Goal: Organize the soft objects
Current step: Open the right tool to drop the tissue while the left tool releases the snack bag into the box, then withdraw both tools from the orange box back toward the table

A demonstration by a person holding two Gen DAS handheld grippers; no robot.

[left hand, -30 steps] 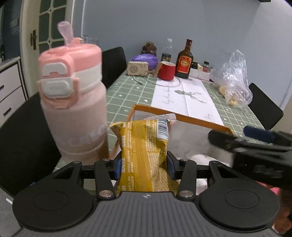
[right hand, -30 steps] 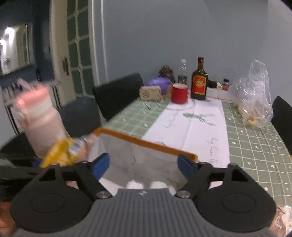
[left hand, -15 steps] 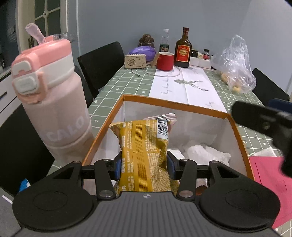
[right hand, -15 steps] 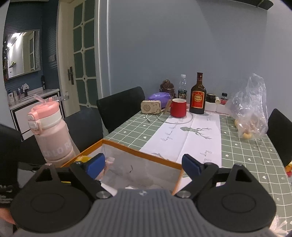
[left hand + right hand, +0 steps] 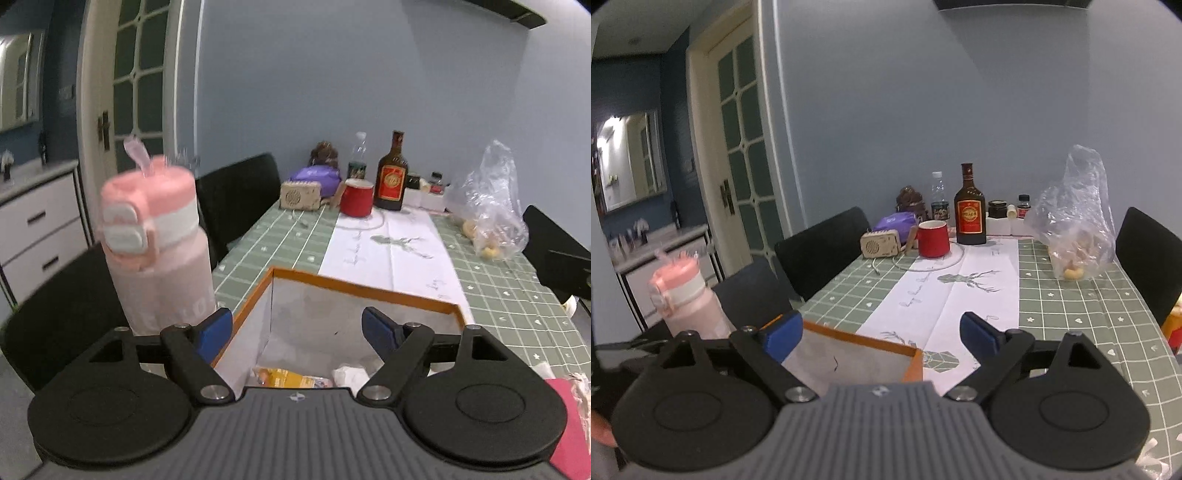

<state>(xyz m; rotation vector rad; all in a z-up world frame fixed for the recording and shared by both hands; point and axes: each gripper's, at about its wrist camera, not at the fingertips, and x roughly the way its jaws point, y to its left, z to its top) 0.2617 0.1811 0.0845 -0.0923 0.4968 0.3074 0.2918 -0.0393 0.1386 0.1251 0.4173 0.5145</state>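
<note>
An orange-rimmed white box (image 5: 364, 290) stands on the near end of the table; its far rim also shows in the right wrist view (image 5: 871, 341). A yellow snack packet (image 5: 286, 376) lies on the box floor beside crumpled white paper (image 5: 349, 373). My left gripper (image 5: 297, 328) is open and empty, raised above the box. My right gripper (image 5: 881, 334) is open and empty, higher up and above the box's right side.
A pink water bottle (image 5: 157, 243) stands left of the box. A pink sheet (image 5: 569, 417) lies at the right. Far down the green checked table are a red mug (image 5: 356, 197), a dark bottle (image 5: 391, 173), a small speaker (image 5: 299, 195) and a plastic bag (image 5: 487, 206). Black chairs flank the table.
My left gripper opened and let go of the yellow packet, which now lies in the box, then rose. My right gripper also lifted up and back.
</note>
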